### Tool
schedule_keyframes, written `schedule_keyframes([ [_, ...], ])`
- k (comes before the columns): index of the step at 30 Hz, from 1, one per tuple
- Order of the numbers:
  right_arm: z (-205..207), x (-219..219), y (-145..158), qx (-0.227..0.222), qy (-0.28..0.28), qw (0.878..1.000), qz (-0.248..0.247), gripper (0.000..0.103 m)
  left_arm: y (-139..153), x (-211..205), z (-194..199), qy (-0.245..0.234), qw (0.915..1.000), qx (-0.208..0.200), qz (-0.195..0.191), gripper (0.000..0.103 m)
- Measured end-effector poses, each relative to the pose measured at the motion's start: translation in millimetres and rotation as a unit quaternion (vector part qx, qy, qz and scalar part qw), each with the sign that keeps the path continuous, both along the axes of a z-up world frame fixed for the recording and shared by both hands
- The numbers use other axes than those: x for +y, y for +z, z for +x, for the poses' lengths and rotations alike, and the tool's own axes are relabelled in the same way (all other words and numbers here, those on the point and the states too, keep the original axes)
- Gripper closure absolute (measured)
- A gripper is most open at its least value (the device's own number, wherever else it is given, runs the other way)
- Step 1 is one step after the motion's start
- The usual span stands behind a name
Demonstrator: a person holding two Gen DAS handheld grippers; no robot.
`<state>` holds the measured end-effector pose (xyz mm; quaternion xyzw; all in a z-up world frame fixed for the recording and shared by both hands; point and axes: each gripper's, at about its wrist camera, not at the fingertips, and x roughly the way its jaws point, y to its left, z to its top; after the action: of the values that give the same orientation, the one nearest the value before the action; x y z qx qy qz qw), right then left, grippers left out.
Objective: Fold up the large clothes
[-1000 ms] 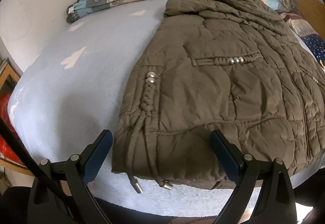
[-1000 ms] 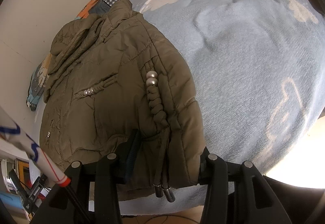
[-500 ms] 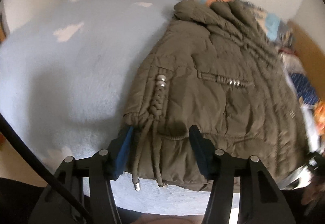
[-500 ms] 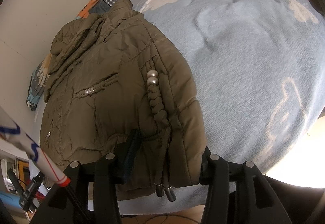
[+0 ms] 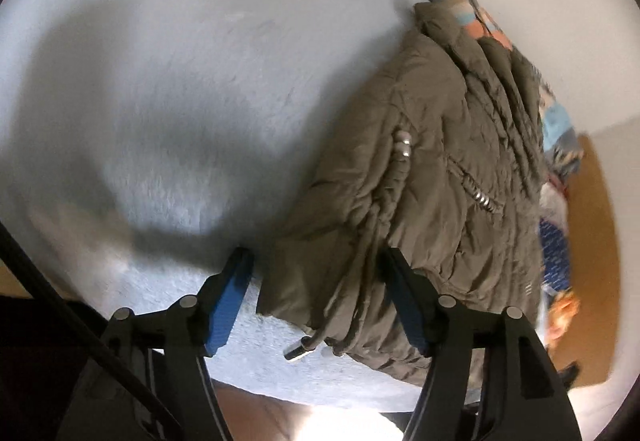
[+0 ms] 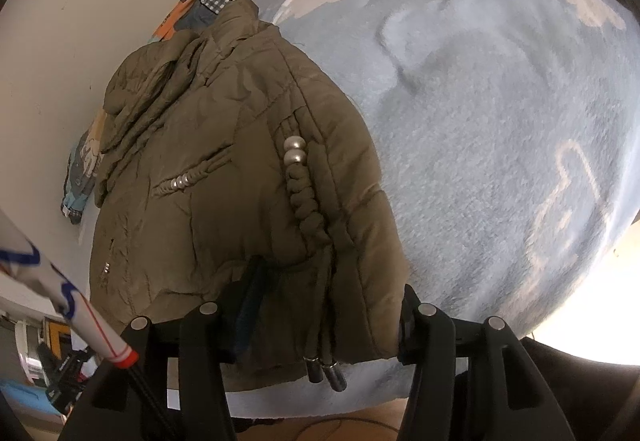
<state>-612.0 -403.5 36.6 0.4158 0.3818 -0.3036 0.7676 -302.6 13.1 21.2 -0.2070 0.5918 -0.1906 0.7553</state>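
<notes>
The olive quilted jacket [image 6: 224,177] lies flat on the pale blue fleece blanket [image 6: 500,113], its hem at the near edge of the bed and its collar at the far end against the wall. So its long axis runs straight away from both grippers, hem first.

The right gripper [image 6: 324,305] sits at the jacket's right hem corner. Its jaws straddle the padded edge, with the braided drawstring [image 6: 308,201] and its metal tips hanging between them. The jaws have just been easing wider; the left pad presses into the fabric, while the right finger is hidden behind the hem, so a firm grip cannot be confirmed.

The left gripper [image 5: 320,301] is at the opposite hem corner, tilted over, in a blurred view. Its jaws have closed in and then widened a little. The corner and its drawstring [image 5: 360,269] lie between the blue pads [image 5: 228,305], but a gap of blanket shows beside the left pad, so nothing is pinched there.

Both hands are equally close to the hem. The coming fold likely depends on carrying that hem away, along the jacket's length toward the collar.
</notes>
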Motion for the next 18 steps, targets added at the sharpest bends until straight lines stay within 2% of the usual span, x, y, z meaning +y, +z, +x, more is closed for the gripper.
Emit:
schedule_keyframes([
  [4,2.8,1.0,0.8,-0.001,0.001,1.0,-0.001,0.043,3.5,-8.8,-4.9,-0.02,0.9997,-0.014,0.003,0.034],
  [7,4.6,0.9,0.2,0.002,0.001,1.0,-0.001,0.042,13.6,-27.2,-14.2,-0.056,0.997,-0.048,0.022,0.034],
  [9,5.7,1.0,0.0,0.002,0.001,1.0,-0.002,0.042,22.0,-41.4,-22.7,-0.082,0.9917,-0.087,0.046,0.041],
  [10,5.7,1.3,-0.3,0.003,0.002,1.0,-0.004,0.042,23.9,-46.8,-24.2,-0.092,0.9892,-0.1,0.055,0.05],
  [11,5.7,1.4,-0.8,0.004,0.002,1.0,-0.004,0.042,26.5,-54.6,-27.6,-0.103,0.9849,-0.118,0.073,0.051],
  [14,4.3,-1.0,-5.3,0.0,-0.002,1.0,0.01,0.042,25.4,-72.9,-34.5,-0.12,0.9742,-0.148,0.121,0.05],
  [17,-0.1,-4.9,-10.7,-0.012,-0.014,0.999,0.033,0.042,22.2,-74.0,-31.4,-0.112,0.9762,-0.145,0.116,0.039],
  [18,-1.0,-5.3,-12.0,-0.015,-0.016,0.999,0.037,0.042,20.6,-74.0,-30.0,-0.11,0.9771,-0.143,0.113,0.039],
])
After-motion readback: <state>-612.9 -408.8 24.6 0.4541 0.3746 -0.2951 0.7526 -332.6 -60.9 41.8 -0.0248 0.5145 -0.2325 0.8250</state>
